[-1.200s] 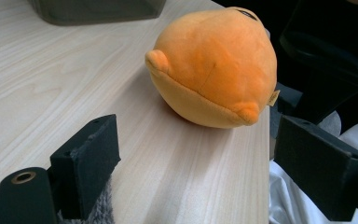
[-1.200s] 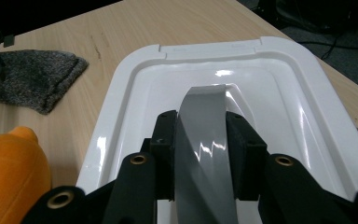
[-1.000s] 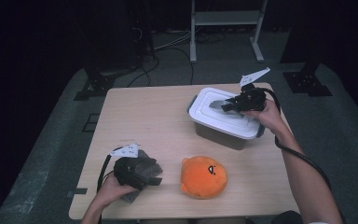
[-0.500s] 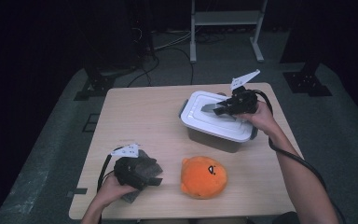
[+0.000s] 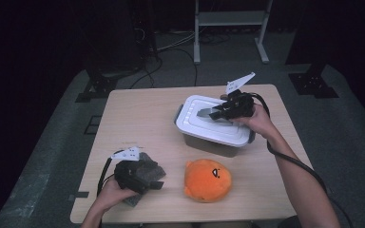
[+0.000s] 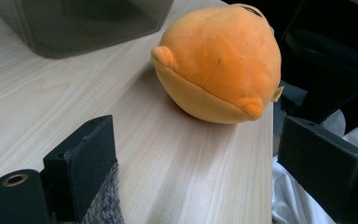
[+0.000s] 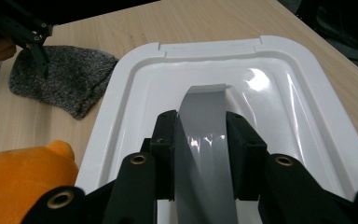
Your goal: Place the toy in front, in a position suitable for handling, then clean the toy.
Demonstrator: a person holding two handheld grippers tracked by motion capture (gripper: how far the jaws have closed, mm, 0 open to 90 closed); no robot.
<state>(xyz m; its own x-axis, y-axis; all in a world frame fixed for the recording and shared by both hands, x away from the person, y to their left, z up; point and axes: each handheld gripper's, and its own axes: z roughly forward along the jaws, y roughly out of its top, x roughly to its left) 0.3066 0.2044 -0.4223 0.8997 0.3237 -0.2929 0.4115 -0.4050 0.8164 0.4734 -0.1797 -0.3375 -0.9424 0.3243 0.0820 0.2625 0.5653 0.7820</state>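
A white lid with a grey strap handle sits on a grey translucent box at the right middle of the table. My right gripper is shut on that handle, its jaws pressing both sides of it. An orange plush toy lies near the front edge. My left gripper rests on a grey knitted cloth at the front left. It is open, pointing at the plush toy, with nothing between its jaws.
The wooden table has bare room at its back left. Behind it on the dark floor stand a white metal rack, black stand bases and cables. The table's front edge runs just past the plush toy.
My right gripper has moved left with the handle in it, and the lid and box have shifted left with it. The left gripper, cloth and plush toy have stayed put.
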